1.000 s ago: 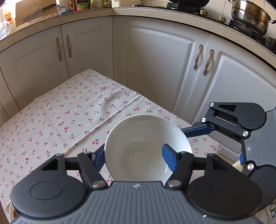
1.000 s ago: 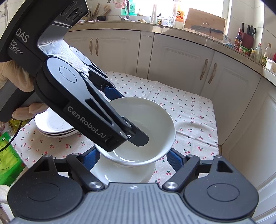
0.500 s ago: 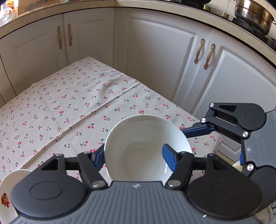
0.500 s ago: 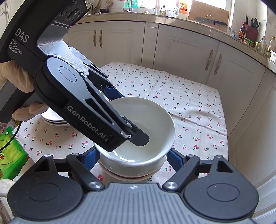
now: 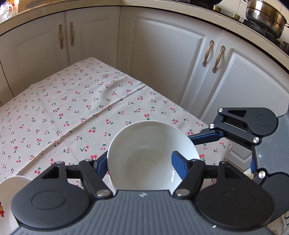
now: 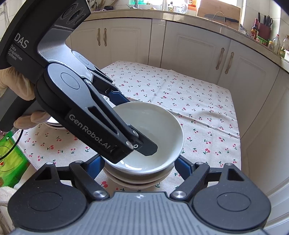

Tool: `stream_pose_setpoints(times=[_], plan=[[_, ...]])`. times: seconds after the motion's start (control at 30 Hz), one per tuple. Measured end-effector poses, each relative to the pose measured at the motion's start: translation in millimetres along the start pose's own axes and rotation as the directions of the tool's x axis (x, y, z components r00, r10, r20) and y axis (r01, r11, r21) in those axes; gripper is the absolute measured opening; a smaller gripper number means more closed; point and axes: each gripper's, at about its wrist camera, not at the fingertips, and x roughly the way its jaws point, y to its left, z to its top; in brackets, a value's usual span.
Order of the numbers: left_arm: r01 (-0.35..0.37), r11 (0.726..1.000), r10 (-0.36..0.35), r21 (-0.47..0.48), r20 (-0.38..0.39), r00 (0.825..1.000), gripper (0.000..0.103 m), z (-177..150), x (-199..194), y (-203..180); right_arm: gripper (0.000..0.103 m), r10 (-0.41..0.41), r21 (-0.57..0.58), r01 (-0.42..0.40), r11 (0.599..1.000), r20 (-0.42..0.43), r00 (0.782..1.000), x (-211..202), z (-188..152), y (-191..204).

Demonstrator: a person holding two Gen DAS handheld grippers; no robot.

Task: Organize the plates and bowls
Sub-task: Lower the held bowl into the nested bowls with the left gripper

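The white bowl (image 6: 153, 137) has come down onto the stacked bowls (image 6: 137, 179) near the table's edge; left gripper (image 5: 140, 160) pinches its rim, steadying it; right gripper (image 6: 137, 165) spreads wide, straddling the stack.

Bowl's near rim: the white bowl (image 5: 150, 155) is hidden along its near edge by the left gripper (image 5: 140, 162) body.
Lower bowls: under the bowl (image 6: 150, 137) only thin rims (image 6: 137, 182) show; their number cannot be told.
Right gripper (image 6: 139, 164) fingers: only blue stubs show beside the stack; contact cannot be told.
Plate stack (image 6: 54, 123): mostly hidden behind the left gripper (image 6: 101, 126).
Plate (image 5: 7, 191): cut off by the left edge.
Pot (image 5: 265, 15): cut off by the top edge.
Green packet (image 6: 10, 159): print too blurred to read.
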Motion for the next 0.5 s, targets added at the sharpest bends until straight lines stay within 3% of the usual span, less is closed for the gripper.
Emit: stream_pose_setpoints(times=[0.5], plan=[[0.013,1.0,-0.013,0.015,0.006,1.0,0.073,-0.7,0.4,-0.6,0.087,-0.001,0.004,0.001,1.0,-0.011,1.0,-0.4,-0.2,-0.6]])
